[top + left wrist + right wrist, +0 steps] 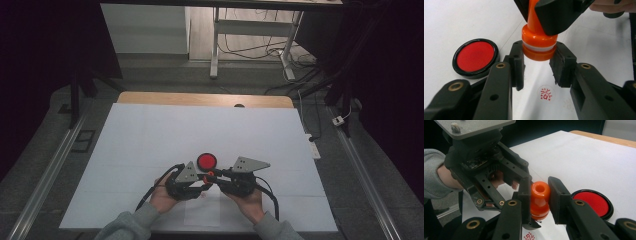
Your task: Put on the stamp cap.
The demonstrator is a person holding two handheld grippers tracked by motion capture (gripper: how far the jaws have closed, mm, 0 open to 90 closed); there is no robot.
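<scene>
Both the left gripper (537, 70) and the right gripper (539, 195) clamp the orange stamp (537, 42): light, rigid, glossy plastic, probably slippery, best gripped at its waisted handle.

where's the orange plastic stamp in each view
high view: the orange plastic stamp is low centre, between the two hand-held grippers.
left gripper view: top centre, above a red imprint.
right gripper view: centre, between the black jaws.
shared landmark: the round red ink pad beside it.
</scene>
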